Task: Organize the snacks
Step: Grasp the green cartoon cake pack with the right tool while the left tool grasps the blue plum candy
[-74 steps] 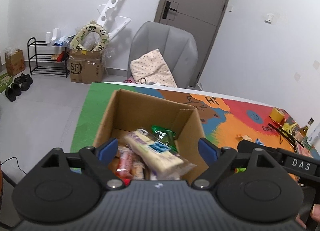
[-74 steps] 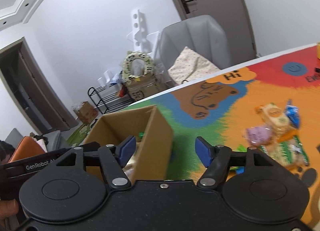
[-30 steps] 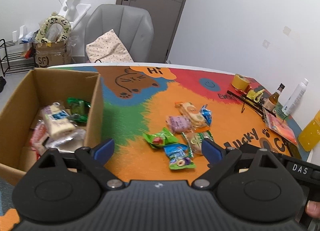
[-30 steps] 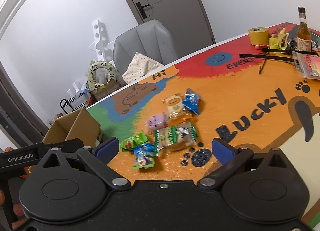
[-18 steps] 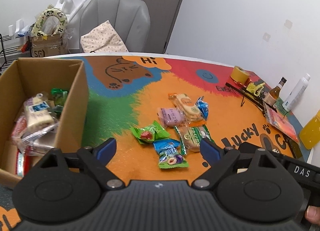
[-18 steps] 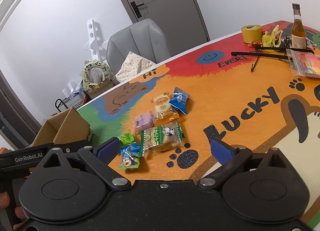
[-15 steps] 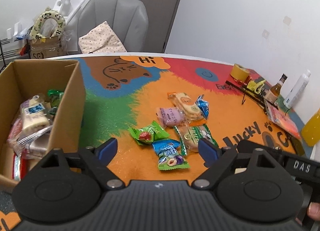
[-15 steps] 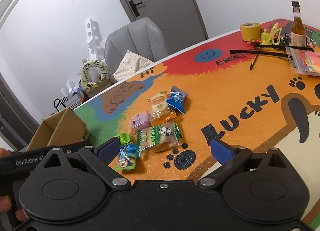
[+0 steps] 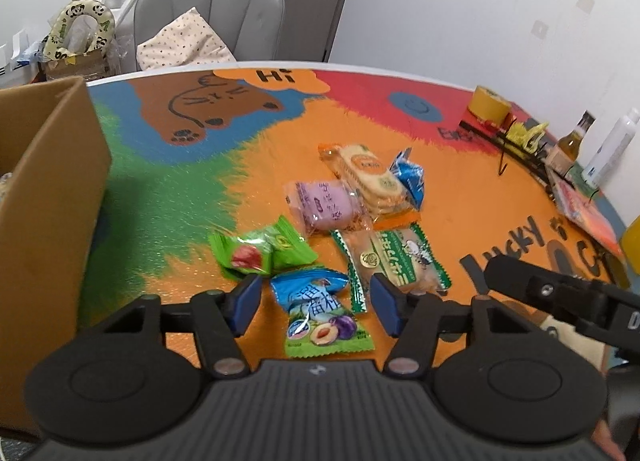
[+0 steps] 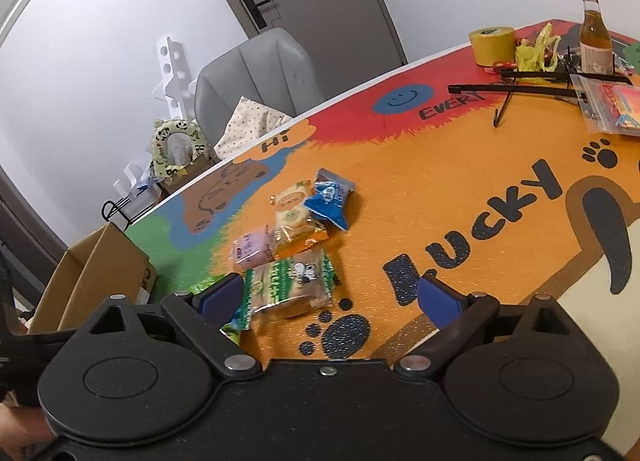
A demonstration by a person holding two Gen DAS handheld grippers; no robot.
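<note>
Several wrapped snacks lie on the colourful table mat. My left gripper [image 9: 316, 303] hangs low over a blue plum packet [image 9: 320, 313]. Its jaws are closing, with the packet between the blue pads [image 9: 246, 301] and a gap still showing on both sides. A green packet [image 9: 260, 253], a purple one [image 9: 324, 205], an orange biscuit pack [image 9: 368, 177], a small blue packet [image 9: 410, 177] and a green-white cake pack [image 9: 394, 261] lie just beyond. My right gripper [image 10: 330, 299] is wide and closing slightly, and the green-white cake pack [image 10: 288, 281] lies by its left finger. A cardboard box [image 9: 48, 197] stands at the left.
A yellow tape roll [image 9: 490, 105], a brown bottle [image 9: 576, 137], a white bottle [image 9: 612, 149] and a black hanger [image 10: 532, 89] sit at the table's far right. A grey chair [image 9: 212, 9] with a cushion stands behind the table.
My left gripper has dropped toward the snacks and its jaws have narrowed around the blue plum packet; the box has slid to the view's left edge. My right gripper has come closer to the green-white pack.
</note>
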